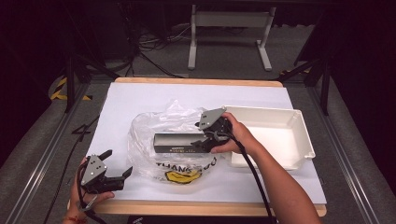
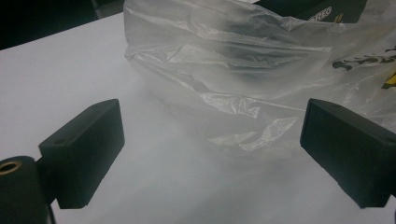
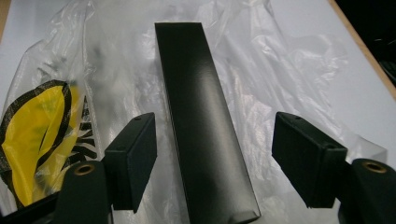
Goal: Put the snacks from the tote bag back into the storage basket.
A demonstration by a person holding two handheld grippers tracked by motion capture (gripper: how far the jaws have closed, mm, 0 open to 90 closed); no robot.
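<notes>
**Hand-held grippers straddling bag and box**

Left hand-held gripper (image 1: 117,164) is hovering near the desk's (image 1: 140,93) front-left edge, jaws spread wide and empty, bare white surface around it. Beside it, the clear plastic bag (image 1: 154,135) is lying mid-desk. Right hand-held gripper (image 3: 212,154) is reaching leftward, jaws apart, straddling the black box (image 3: 201,116) without touching. White tray (image 1: 299,126) is sitting rightmost.

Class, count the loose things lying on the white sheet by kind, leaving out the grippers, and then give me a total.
Clear plastic bag: 1
Long black box: 1
White plastic tray: 1
Total: 3
</notes>
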